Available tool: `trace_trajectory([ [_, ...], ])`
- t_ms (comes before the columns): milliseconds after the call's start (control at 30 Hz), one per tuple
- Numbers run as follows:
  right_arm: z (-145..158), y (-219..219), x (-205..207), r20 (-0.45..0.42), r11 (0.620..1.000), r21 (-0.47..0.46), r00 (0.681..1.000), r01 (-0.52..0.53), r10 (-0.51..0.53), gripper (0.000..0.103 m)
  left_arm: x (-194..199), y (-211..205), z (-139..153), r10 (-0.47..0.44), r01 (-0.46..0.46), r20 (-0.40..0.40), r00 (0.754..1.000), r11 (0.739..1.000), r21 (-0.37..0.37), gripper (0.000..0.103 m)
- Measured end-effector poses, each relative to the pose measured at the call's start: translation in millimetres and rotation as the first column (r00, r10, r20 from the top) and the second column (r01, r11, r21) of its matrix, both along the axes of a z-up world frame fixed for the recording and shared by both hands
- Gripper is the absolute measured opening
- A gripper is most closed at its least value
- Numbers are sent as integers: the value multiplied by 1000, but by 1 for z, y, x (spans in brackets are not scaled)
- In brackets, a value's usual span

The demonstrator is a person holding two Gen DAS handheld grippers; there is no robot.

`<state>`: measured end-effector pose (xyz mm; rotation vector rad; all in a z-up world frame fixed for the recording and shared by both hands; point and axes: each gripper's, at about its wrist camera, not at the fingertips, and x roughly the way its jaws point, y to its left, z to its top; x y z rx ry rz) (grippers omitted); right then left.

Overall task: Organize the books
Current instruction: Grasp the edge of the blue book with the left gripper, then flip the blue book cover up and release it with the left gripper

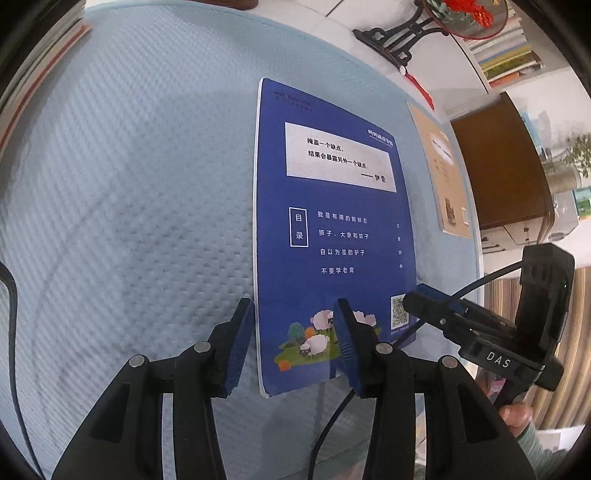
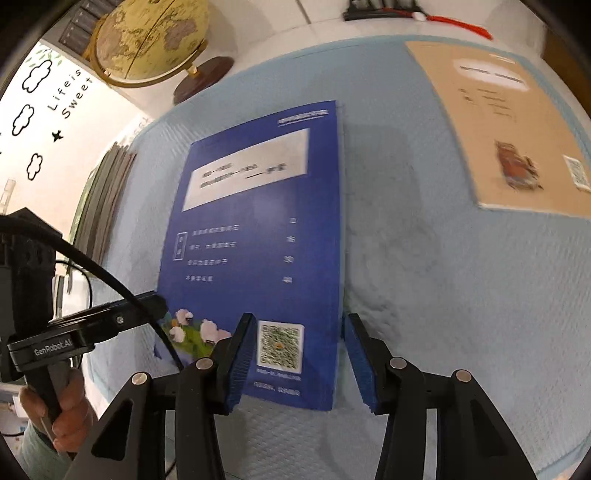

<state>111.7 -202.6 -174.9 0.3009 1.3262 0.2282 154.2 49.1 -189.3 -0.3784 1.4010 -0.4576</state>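
A blue book (image 1: pixel 332 221) lies flat, back cover up, on a light blue quilted mat (image 1: pixel 147 184). My left gripper (image 1: pixel 293 310) is open over the book's near left corner. One finger is just off the left edge and the other is above the sheep drawing. In the right wrist view my right gripper (image 2: pixel 299 325) is open over the near right corner of the same blue book (image 2: pixel 258 240). Its left finger is beside the QR code and its right finger is just off the right edge. A tan book (image 2: pixel 498 122) lies flat further right on the mat.
A stack of books (image 2: pixel 103 199) lies at the mat's left edge, with a globe (image 2: pixel 147 37) behind it. A brown wooden box (image 1: pixel 506 166) stands right of the mat and a dark ornament stand (image 1: pixel 399 33) behind it. A person's hand (image 2: pixel 70 406) holds each gripper.
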Motion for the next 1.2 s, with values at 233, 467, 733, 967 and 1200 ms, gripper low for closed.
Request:
trace_trajectory([
  [233, -2, 2, 5, 31, 996, 69, 998, 55, -57, 66, 0, -16, 2, -21, 19, 39, 999, 998, 62, 41],
  [467, 17, -45, 0, 9, 884, 456, 992, 106, -124, 66, -1, 9, -6, 20, -20, -2, 1000, 997, -76, 41],
  [733, 27, -36, 18, 37, 782, 619, 992, 71, -119, 64, 3, 16, -9, -11, 7, -24, 1000, 989, -144, 41],
  [967, 100, 36, 20, 243, 849, 491, 966, -196, 83, 63, 1, 25, 2, 13, -12, 5, 1000, 995, -100, 41],
  [1200, 109, 108, 13, 250, 779, 543, 946, -313, 207, 63, -35, 114, 38, 190, -209, 139, 972, 969, 131, 41],
])
